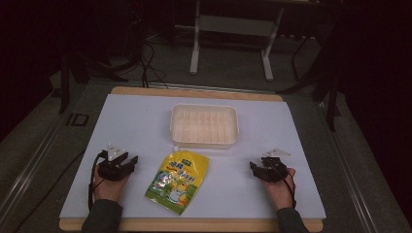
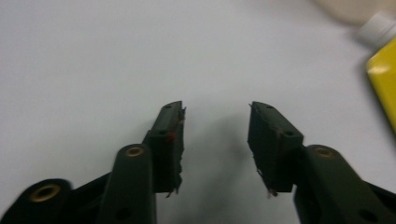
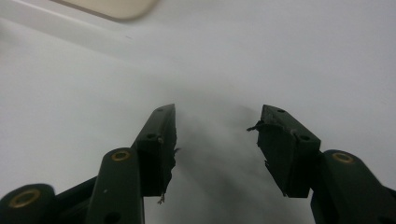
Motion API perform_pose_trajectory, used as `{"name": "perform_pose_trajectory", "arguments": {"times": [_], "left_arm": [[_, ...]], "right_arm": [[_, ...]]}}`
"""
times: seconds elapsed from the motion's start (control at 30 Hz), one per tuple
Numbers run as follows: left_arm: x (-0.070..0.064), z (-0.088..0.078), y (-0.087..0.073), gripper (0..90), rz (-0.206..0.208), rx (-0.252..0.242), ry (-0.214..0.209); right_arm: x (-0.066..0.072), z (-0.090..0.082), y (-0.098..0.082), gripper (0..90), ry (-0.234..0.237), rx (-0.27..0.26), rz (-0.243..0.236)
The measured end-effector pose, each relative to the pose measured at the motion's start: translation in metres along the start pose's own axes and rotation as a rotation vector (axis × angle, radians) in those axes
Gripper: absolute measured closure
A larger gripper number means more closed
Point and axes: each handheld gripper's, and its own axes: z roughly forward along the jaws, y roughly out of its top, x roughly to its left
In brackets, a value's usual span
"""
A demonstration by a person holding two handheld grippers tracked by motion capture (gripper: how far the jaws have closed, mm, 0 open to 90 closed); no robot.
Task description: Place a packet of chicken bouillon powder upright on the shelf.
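A yellow and green spouted pouch (image 1: 178,181) lies flat on the white board, its white cap toward a cream plastic tray (image 1: 204,125) just behind it. The pouch's yellow edge (image 2: 384,81) and white cap (image 2: 376,29) sit at the right of the left gripper view. My left gripper (image 1: 130,161) rests to the left of the pouch, open and empty (image 2: 215,114). My right gripper (image 1: 256,168) rests to the right of the pouch, also open with nothing between its fingers (image 3: 215,117). A corner of the tray (image 3: 114,7) lies at the top of the right gripper view.
The white board (image 1: 136,116) covers a wooden table (image 1: 194,92) with a bare wood strip along the near edge. Behind the table stand a white frame (image 1: 233,29), dark stands and cables on the floor. Bare board lies around both grippers.
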Motion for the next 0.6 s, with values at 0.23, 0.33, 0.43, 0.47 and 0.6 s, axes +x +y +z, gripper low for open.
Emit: {"name": "perform_pose_trajectory", "arguments": {"times": [0.23,0.33,0.43,0.47,0.6], "left_arm": [[0.012,-0.001,-0.002,57.0,-0.049,-0.001,0.004],[0.017,-0.001,-0.003,57.1,-0.092,-0.01,-0.011],[0.019,-0.002,-0.003,57.0,-0.099,-0.026,-0.018],[0.019,-0.002,-0.003,57.0,-0.1,-0.027,-0.017],[0.017,-0.002,-0.003,58.1,-0.084,-0.015,-0.013]], "right_arm": [[0.01,0.0,0.003,46.3,0.053,-0.002,0.0],[0.016,-0.001,0.006,45.2,0.113,-0.007,0.012],[0.02,-0.001,0.009,45.0,0.147,-0.011,0.01],[0.021,-0.002,0.011,45.0,0.162,-0.014,0.009],[0.03,-0.003,0.014,44.6,0.183,-0.012,-0.057]]}}
